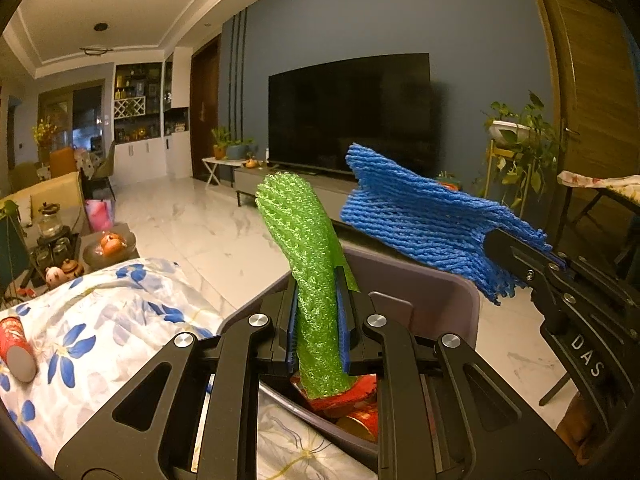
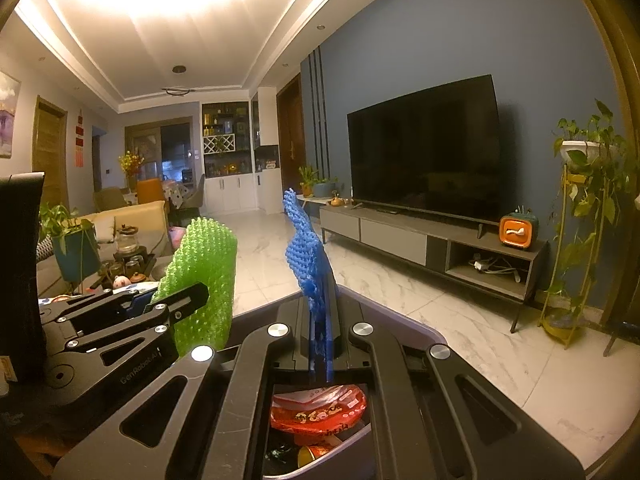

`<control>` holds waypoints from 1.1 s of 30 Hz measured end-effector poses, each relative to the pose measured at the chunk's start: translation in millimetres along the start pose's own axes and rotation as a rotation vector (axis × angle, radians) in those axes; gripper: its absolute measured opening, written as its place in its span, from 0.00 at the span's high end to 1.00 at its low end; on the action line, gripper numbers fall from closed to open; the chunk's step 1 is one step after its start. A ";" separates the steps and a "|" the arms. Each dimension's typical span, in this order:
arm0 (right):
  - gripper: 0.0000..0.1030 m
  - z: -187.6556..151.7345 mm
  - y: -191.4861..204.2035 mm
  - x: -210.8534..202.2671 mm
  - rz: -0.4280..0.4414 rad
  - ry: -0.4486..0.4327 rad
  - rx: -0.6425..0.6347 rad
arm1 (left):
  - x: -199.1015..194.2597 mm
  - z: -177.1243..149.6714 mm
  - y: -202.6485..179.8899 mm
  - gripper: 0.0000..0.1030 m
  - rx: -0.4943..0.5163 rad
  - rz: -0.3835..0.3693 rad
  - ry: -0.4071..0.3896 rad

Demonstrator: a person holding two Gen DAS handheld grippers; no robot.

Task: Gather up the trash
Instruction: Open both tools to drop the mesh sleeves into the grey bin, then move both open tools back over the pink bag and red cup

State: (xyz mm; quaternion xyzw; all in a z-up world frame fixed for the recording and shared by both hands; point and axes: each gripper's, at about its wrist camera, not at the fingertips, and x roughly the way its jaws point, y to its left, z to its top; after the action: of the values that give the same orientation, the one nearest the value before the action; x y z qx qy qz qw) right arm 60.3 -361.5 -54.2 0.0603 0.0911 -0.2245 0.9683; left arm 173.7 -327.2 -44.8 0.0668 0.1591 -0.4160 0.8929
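Observation:
My left gripper [image 1: 319, 280] is shut on a green foam net sleeve [image 1: 304, 232] and holds it upright over a grey trash bin [image 1: 448, 284]. My right gripper [image 2: 322, 284] is shut on a blue foam net sleeve [image 2: 306, 240], also above the bin [image 2: 424, 330]. In the left wrist view the blue sleeve [image 1: 424, 216] and the right gripper [image 1: 500, 246] show at the right. In the right wrist view the green sleeve [image 2: 204, 280] and the left gripper [image 2: 200, 292] show at the left. Red wrappers [image 2: 320, 408] lie inside the bin. A red paper cup [image 1: 16, 348] lies on the floral cloth.
A table with a blue-flowered cloth [image 1: 100, 320] is at the left. A tea table with a tea set [image 1: 60, 252] and fruit stands beyond it. A TV [image 2: 424, 156] on a low cabinet, a plant stand [image 2: 580, 240] and white marble floor [image 2: 440, 320] lie ahead.

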 end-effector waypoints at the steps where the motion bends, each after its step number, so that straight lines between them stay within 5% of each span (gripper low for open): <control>1: 0.95 -0.4 -1.2 1.3 0.001 0.002 0.002 | 1.7 -0.5 1.0 0.85 -0.001 -0.006 0.005; 5: 0.70 -2.4 -4.9 4.4 0.005 0.005 0.018 | 7.9 -3.1 5.5 0.81 -0.011 -0.028 0.023; 13: 0.67 -4.1 -7.8 0.4 -0.008 -0.003 0.030 | 9.1 -7.8 11.0 0.47 -0.038 -0.029 0.027; 20: 0.64 -5.7 -7.1 -7.1 -0.013 -0.011 0.029 | -4.7 -10.3 17.5 0.32 -0.057 0.005 0.006; 25: 0.56 -5.5 -3.6 -12.6 -0.012 -0.017 0.019 | -27.1 -15.3 29.9 0.22 -0.080 0.085 -0.009; 33: 0.35 -7.3 12.3 -22.3 0.025 -0.026 0.014 | -87.9 -40.9 86.9 0.15 -0.130 0.328 -0.010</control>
State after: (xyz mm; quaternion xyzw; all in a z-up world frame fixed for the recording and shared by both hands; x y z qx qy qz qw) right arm 45.0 -339.9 -55.8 0.0653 0.0764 -0.2139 0.9717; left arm 177.7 -197.4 -54.6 0.0320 0.1683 -0.2539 0.9519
